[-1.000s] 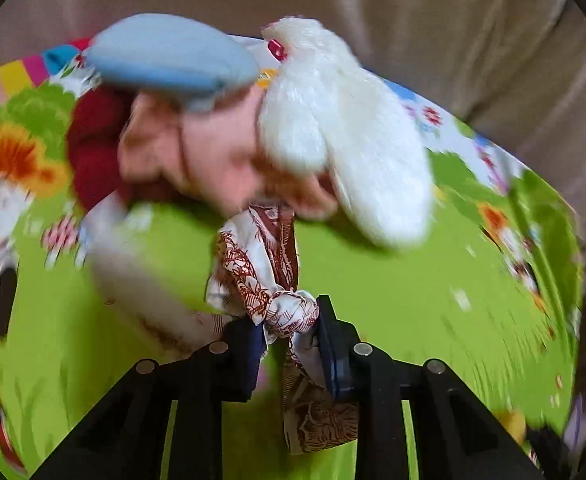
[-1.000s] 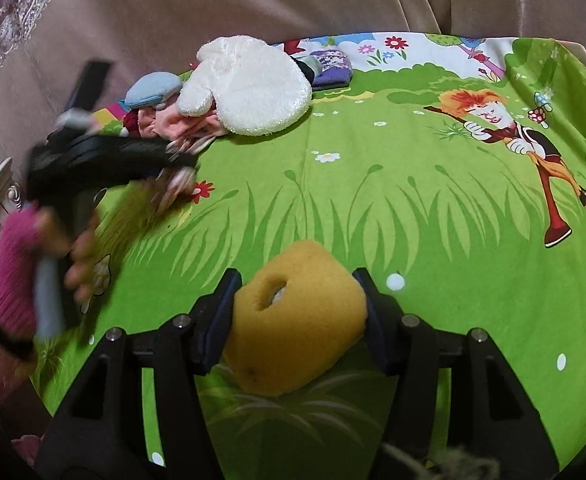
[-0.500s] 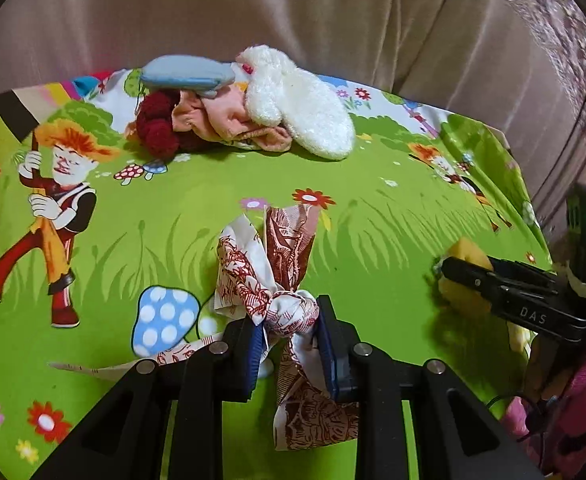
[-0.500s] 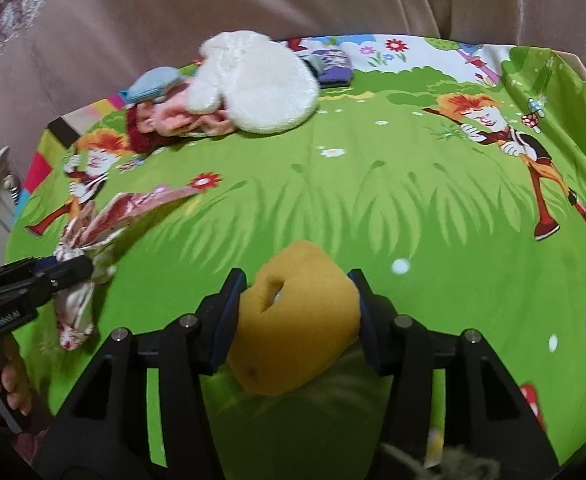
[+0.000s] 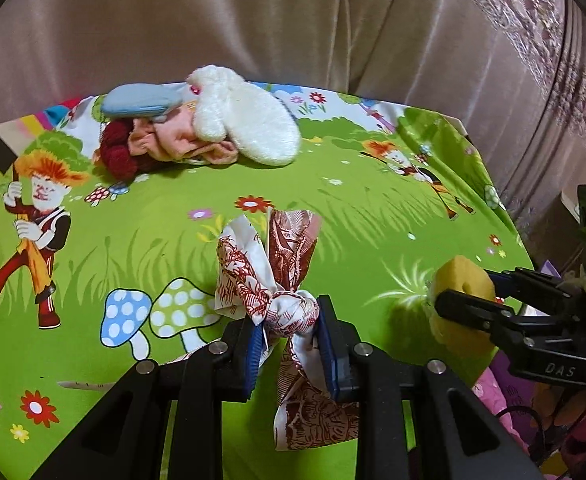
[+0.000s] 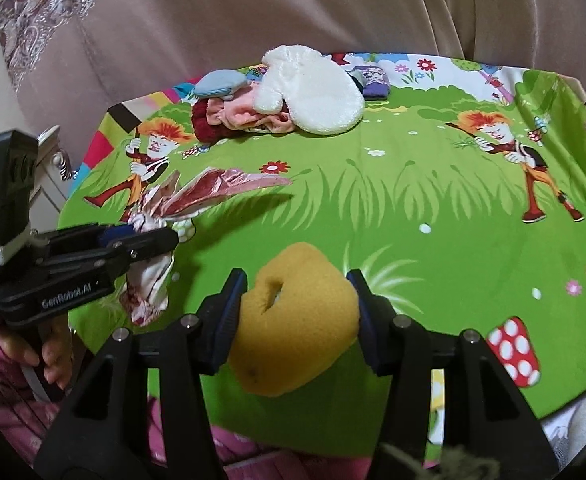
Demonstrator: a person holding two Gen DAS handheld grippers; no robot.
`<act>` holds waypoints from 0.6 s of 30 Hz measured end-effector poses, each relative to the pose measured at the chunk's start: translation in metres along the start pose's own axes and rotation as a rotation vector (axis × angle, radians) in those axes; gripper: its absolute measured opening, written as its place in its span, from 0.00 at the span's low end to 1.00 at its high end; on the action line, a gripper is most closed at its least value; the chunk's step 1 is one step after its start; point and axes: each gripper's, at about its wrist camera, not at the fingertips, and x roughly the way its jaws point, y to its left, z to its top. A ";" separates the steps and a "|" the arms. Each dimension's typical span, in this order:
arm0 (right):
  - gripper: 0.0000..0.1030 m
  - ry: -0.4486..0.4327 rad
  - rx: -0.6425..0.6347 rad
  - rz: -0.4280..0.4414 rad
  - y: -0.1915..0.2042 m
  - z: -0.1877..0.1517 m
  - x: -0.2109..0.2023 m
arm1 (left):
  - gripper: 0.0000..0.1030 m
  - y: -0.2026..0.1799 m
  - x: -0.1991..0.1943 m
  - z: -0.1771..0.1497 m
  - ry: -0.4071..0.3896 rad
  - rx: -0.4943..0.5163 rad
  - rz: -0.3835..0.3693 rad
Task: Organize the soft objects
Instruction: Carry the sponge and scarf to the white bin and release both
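Between the left gripper's (image 5: 287,330) blue-padded fingers sits the tight knot of a red-and-white printed cloth strip (image 5: 269,256), clenched at its thickest part, probably because the knot is the one firm spot on a limp thing; one tail stands up ahead of the fingers and the other hangs below them. The cloth is lifted clear of the green cartoon-print cover (image 5: 141,216) spread over the surface, as its shadow in the right wrist view suggests.

The right gripper (image 6: 299,312) is closed on a mustard-yellow foam sponge with a slit hole (image 6: 297,320), squeezed by its two sides and held above the near edge of the cover. The two grippers are side by side, near each other but apart, each carrying one item.

Farther out, at the back of the cover against the beige curtain (image 5: 253,20), lies a gathered heap: a fluffy white mitten (image 5: 249,128) on top of a crumpled pink cloth (image 5: 173,142), with a dark red knitted piece (image 5: 119,152) and a flat blue pad (image 5: 141,100) touching it. Judging by that pile, both held things are likely meant to join it.
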 end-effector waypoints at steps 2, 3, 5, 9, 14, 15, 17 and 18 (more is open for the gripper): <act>0.54 0.001 0.003 -0.003 -0.003 -0.003 -0.009 | 0.26 -0.006 -0.002 0.001 0.003 0.015 -0.002; 0.54 0.003 0.003 -0.003 -0.005 -0.005 -0.013 | 0.26 -0.008 -0.003 0.001 0.006 0.017 -0.006; 0.54 0.001 -0.003 -0.010 -0.007 -0.008 -0.022 | 0.26 -0.013 -0.006 0.002 0.009 0.026 -0.014; 0.54 -0.021 -0.012 -0.023 -0.010 -0.013 -0.042 | 0.26 -0.026 -0.014 0.005 -0.004 0.058 -0.021; 0.54 -0.055 -0.024 -0.042 -0.014 -0.014 -0.067 | 0.26 -0.041 -0.026 0.009 -0.019 0.096 -0.031; 0.54 -0.061 -0.028 -0.046 -0.015 -0.015 -0.071 | 0.26 -0.044 -0.028 0.009 -0.021 0.101 -0.033; 0.54 -0.078 -0.032 -0.051 -0.017 -0.016 -0.082 | 0.26 -0.050 -0.034 0.010 -0.030 0.115 -0.041; 0.54 -0.089 -0.033 -0.052 -0.019 -0.017 -0.088 | 0.26 -0.054 -0.037 0.010 -0.035 0.124 -0.046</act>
